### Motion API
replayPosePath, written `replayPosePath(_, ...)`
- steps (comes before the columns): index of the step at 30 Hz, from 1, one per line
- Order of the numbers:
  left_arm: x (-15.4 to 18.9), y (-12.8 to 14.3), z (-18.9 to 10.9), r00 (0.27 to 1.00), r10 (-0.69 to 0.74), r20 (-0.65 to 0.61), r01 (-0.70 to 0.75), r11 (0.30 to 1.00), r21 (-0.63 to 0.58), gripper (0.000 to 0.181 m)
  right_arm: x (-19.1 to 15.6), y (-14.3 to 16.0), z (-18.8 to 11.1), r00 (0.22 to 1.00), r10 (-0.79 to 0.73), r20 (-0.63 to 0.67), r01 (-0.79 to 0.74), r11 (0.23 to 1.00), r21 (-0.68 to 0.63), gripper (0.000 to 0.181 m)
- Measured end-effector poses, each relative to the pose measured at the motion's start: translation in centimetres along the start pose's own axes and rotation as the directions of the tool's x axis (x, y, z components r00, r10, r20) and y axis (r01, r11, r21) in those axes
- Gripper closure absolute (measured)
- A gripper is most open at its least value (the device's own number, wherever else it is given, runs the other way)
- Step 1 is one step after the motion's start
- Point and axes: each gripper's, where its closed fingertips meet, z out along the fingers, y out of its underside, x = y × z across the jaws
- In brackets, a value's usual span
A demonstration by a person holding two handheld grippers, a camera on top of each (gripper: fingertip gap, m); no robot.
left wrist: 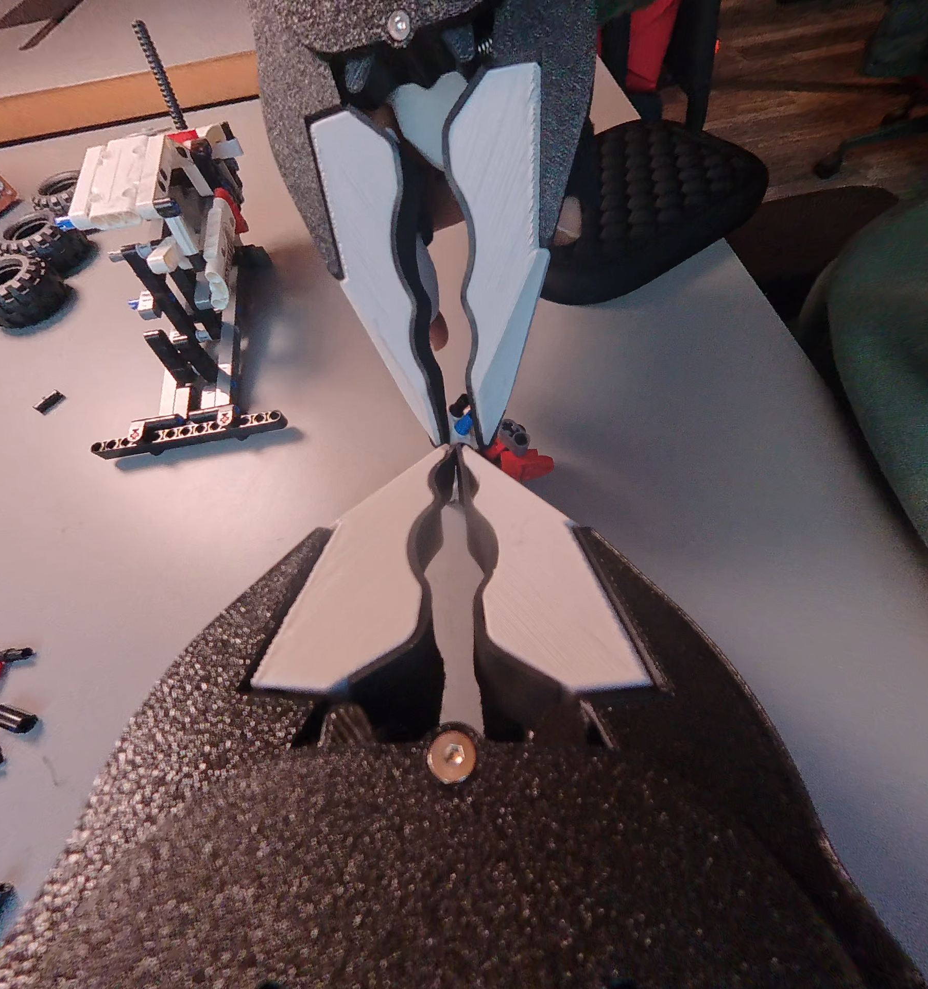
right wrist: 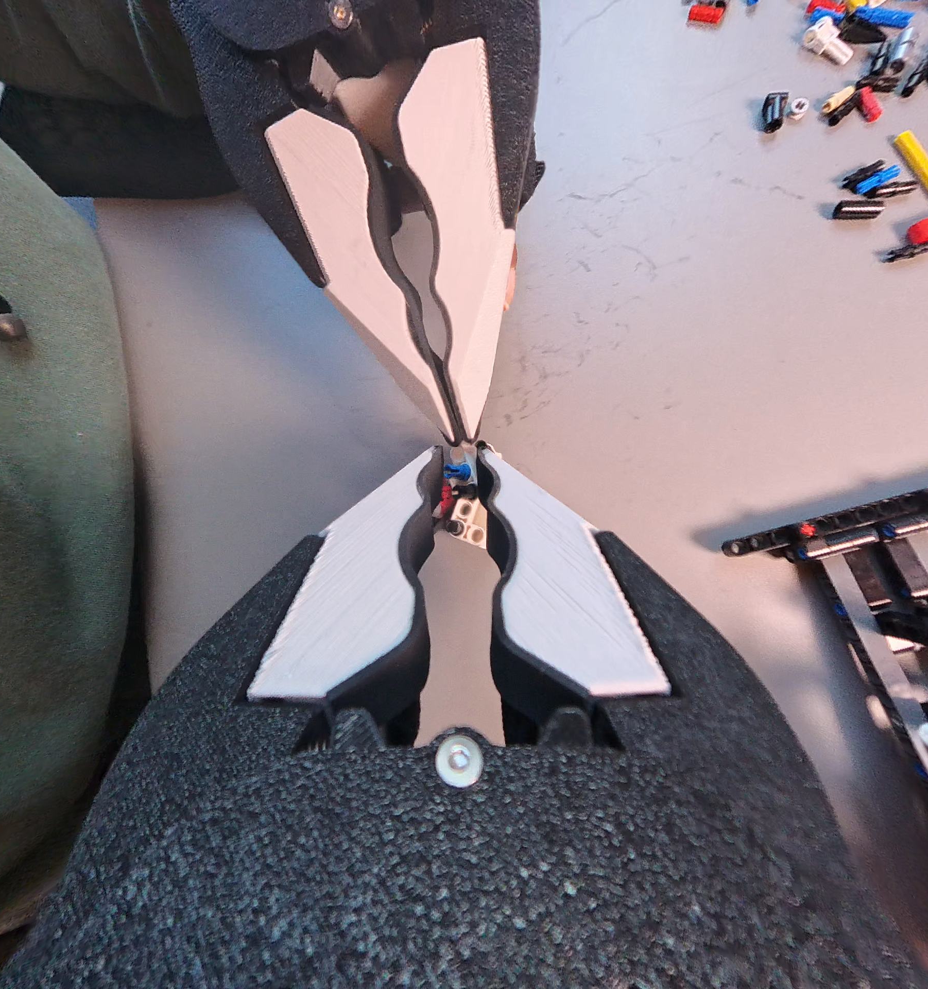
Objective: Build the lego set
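Grey table (left wrist: 130, 535) first: the half-built truck chassis (left wrist: 183, 299) stands toward its far edge, loose tyres (left wrist: 18, 289) beside it. Both grippers meet tip to tip near the table's side edge. Right gripper (right wrist: 464, 471) grasps a small white sub-assembly (right wrist: 470, 522); left gripper (left wrist: 457, 471) looks clenched on a thin piece I can't make out. Looks like pin-fitting; next needs careful alignment, then a push.

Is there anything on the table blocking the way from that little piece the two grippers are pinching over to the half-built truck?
Nothing visible does. The small sub-assembly sits between the right gripper and left gripper; bare table lies between it and the truck frame.
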Motion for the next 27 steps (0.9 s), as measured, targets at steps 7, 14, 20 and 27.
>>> replayPosePath(7, 0.0, 0.2, -0.3, 0.999, -0.036, -0.041, 0.036, 0.999, 0.009, 0.174, 0.3, -0.3, -0.6, 0.996, 0.041, -0.075, -0.032, 0.993, 0.114, 0.177)
replayPosePath(14, 0.4, 0.0, -0.1, 0.998, -0.033, -0.051, 0.034, 0.999, 0.021, 0.164, 0.4, -0.7, -1.1, 0.97, 0.243, 0.002, -0.236, 0.94, 0.248, 0.178)
replayPosePath(20, 0.6, -1.4, -0.5, 0.984, -0.144, -0.103, 0.154, 0.983, 0.1, 0.167, 0.1, -1.9, -1.6, 0.925, 0.364, 0.111, -0.379, 0.86, 0.342, 0.178)
replayPosePath(27, 0.9, -2.4, -1.4, 0.948, -0.232, -0.216, 0.267, 0.952, 0.149, 0.175, -1.3, -3.1, -2.8, 0.957, 0.252, 0.145, -0.291, 0.856, 0.427, 0.169)
